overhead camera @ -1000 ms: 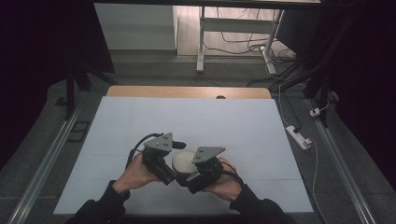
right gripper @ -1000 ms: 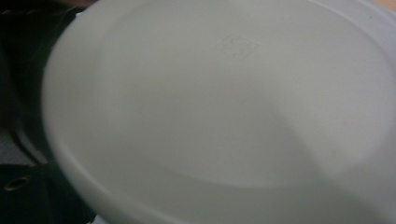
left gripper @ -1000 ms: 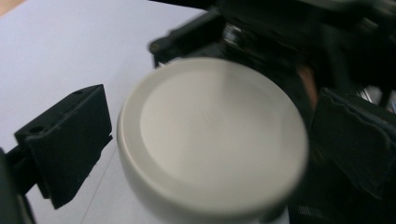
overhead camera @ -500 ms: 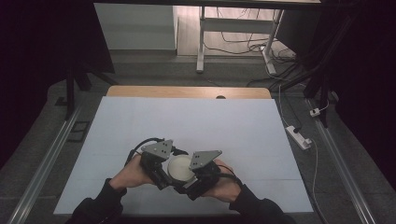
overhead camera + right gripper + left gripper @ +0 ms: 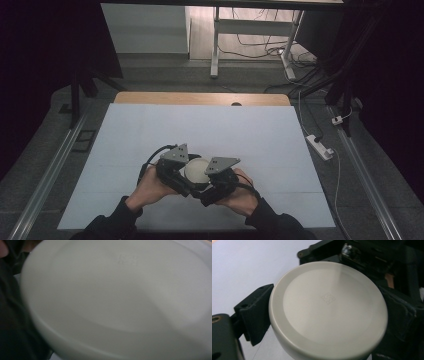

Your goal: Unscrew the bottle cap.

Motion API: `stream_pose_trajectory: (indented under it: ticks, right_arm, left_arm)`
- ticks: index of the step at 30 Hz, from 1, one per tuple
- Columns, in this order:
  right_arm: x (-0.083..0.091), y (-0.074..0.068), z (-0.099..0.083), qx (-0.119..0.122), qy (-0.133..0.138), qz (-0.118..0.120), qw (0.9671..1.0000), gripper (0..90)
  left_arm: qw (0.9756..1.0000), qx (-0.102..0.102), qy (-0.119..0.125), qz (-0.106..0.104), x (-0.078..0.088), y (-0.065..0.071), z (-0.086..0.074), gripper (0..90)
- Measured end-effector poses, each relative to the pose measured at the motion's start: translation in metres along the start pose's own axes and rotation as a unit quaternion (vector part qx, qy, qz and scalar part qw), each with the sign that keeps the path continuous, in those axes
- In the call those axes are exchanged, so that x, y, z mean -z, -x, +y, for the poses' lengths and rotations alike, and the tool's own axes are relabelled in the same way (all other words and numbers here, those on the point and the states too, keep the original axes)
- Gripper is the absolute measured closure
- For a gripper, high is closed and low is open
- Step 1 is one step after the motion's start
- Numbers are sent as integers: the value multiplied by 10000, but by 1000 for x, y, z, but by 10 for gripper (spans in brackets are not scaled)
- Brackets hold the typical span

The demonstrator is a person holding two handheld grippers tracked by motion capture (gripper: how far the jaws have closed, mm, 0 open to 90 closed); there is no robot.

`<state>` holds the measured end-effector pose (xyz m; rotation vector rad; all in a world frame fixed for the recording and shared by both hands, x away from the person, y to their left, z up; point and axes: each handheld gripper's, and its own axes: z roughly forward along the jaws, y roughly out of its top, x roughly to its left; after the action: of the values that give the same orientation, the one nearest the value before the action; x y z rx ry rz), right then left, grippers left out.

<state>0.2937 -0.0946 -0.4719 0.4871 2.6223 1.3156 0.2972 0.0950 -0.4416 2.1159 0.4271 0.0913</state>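
A round white container [image 5: 196,170] is held just above the white table [image 5: 200,125], near its front edge, between my two grippers. My left gripper [image 5: 186,176] is shut on it. In the left gripper view the flat round face [image 5: 329,307] lies between the black fingers [image 5: 254,315], and the other gripper's body is behind it. My right gripper [image 5: 209,183] clamps the opposite side. In the right gripper view the white surface [image 5: 112,297], with faint embossed marks, is pressed close to the camera. Hands wrap both grippers.
The table top has a wooden strip [image 5: 200,98] along its far edge. A power strip [image 5: 320,146] and cables lie on the floor to the right. A metal rail [image 5: 47,172] runs along the left side. A desk frame [image 5: 215,45] stands beyond the table.
Both hands dipped slightly toward the front edge with the container and came back. The container's flat face now shows a little more from above.
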Motion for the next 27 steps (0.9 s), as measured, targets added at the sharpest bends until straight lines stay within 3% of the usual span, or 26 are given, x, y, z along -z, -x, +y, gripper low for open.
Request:
stream_pose_trajectory:
  ticks: [3,7,12,16,17,19,23,27]
  right_arm:
    - [0,2,-1,-37,-17,-80,10000,67]
    - [0,2,-1,-26,-12,-68,10000,67]
    - [1,0,0,100,26,136,9999,67]
    - [1,-3,0,220,63,442,9988,67]
    - [1,-4,1,271,59,519,9983,67]
    - [1,-8,2,357,75,640,9973,67]
    - [0,-12,2,488,68,744,9960,67]
    - [0,-10,2,462,71,668,9967,67]
  left_arm:
    - [9999,63,9,148,-3,3,1,75]
    - [10000,-33,24,14,-2,0,1,61]
    - [9986,-482,49,-208,13,-2,2,19]
    - [9941,-787,-31,-747,18,-6,-1,23]
    - [9941,-787,-31,-747,18,-6,-1,23]
    - [9903,-958,-87,-1005,15,-4,-3,32]
    - [9887,-1097,-138,-1008,13,-1,-4,70]
    - [9920,-955,-91,-824,12,-1,-4,75]
